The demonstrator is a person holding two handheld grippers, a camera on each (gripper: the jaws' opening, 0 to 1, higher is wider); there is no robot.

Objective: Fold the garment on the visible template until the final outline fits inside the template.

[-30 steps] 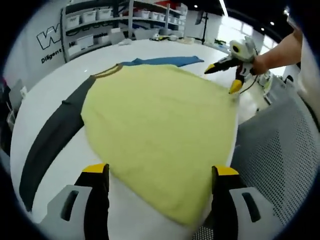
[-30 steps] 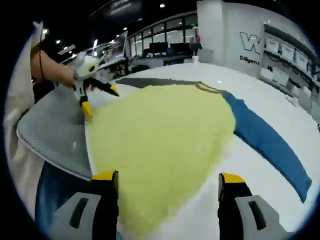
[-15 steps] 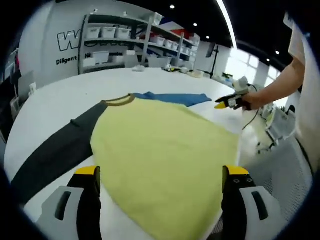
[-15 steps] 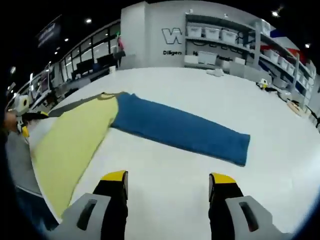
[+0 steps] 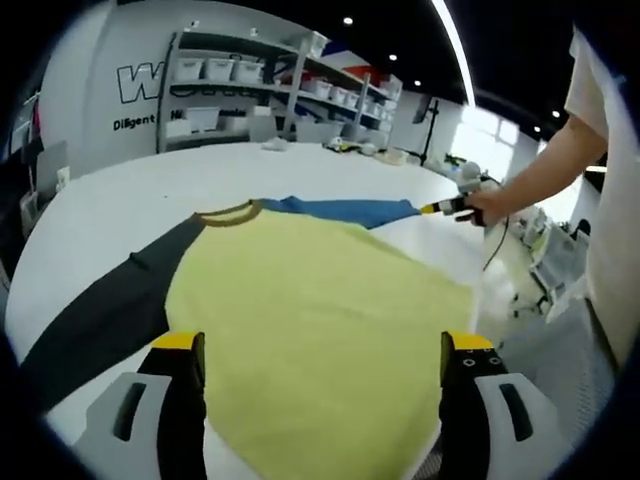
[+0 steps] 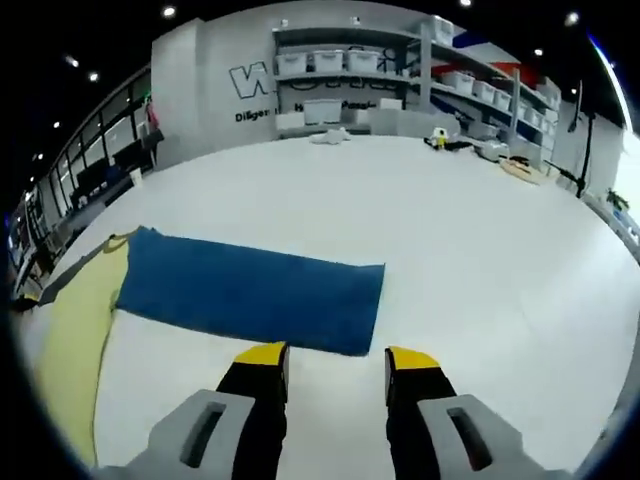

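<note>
Presently, item one: your right gripper (image 6: 325, 360), jaws parted by a narrow gap with nothing between them, hovers just short of the cuff end of the blue sleeve (image 6: 250, 290).

Item two: your left gripper (image 5: 320, 345), jaws spread wide and empty, hangs over the near hem of the garment (image 5: 310, 330).

Item three: garment, yellow body, blue sleeve to one side, dark grey sleeve (image 5: 95, 315) to the other, lies flat on the white tabletop (image 6: 480, 230); its near hem reaches the tabletop's edge. No template outline can be made out in either view.

Risks, as judged:
- Jaws this narrow may skid over the cuff or pinch one layer only; the fold then drags crooked.
- Hem at the edge may slide off when you pull the sleeve.
- Without a seen outline, your fold may overshoot it.
</note>
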